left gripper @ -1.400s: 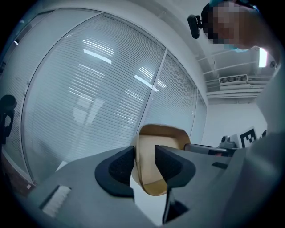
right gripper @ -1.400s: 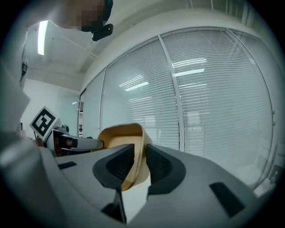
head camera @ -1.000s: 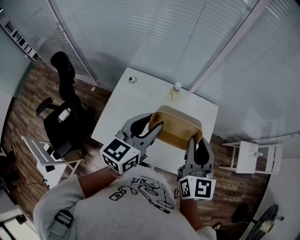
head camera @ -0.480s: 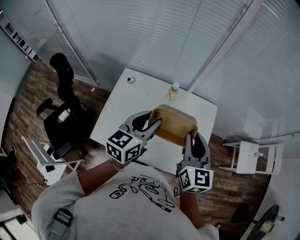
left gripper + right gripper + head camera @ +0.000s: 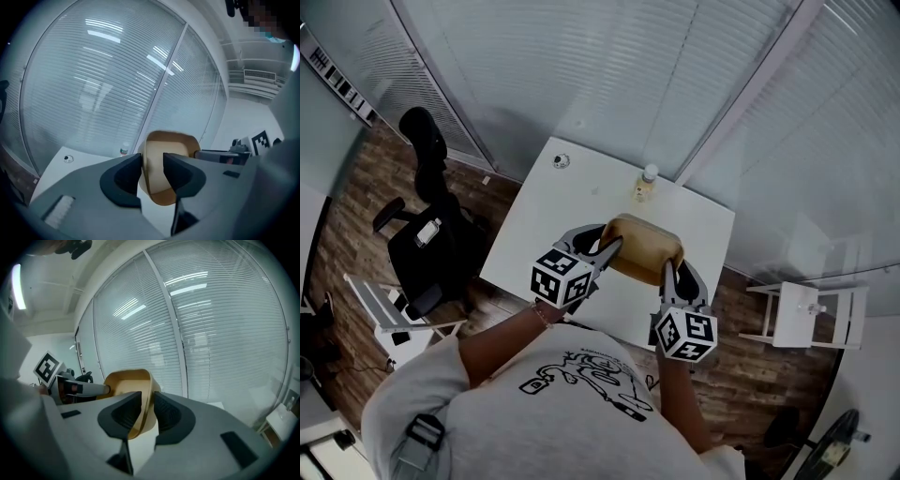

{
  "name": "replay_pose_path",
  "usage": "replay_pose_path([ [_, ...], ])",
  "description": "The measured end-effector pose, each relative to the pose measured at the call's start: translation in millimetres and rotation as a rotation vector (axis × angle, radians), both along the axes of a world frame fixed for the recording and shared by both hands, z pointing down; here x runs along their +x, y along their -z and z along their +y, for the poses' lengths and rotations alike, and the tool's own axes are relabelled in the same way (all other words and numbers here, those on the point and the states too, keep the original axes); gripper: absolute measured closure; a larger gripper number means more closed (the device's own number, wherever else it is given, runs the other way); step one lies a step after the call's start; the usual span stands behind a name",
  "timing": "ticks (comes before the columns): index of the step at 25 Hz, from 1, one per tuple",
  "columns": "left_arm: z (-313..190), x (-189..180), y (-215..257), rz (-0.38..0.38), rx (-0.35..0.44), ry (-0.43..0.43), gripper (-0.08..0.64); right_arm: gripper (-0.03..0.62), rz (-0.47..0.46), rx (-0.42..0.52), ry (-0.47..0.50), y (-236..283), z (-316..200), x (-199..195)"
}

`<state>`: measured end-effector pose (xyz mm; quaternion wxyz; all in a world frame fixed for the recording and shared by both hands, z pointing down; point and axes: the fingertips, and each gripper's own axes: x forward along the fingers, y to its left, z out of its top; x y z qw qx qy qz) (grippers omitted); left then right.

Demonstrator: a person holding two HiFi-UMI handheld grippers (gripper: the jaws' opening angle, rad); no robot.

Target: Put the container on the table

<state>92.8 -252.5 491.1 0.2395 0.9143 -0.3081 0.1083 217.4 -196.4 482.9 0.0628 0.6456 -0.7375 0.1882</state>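
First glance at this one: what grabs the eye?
A tan container hangs over the white table, pinched from both sides: the left gripper on its left wall, the right gripper on its right wall. Beyond it a small bottle stands at the far table edge.

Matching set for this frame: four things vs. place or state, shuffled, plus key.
1. container
2. bottle
3. chair
4. left tongs

A. upright at the far edge of the table
B. black, on the wood floor
C. tan, gripped on two sides
D. shut on the container's rim

Pairs: 1-C, 2-A, 3-B, 4-D
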Motion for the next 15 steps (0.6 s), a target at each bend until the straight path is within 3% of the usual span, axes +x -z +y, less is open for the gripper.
replay_pose_path([
  [15,-11,0,-108,-0.114,-0.155,-0.01,0.417,0.515,-0.012,-0.191,0.019,-106,-18,0],
])
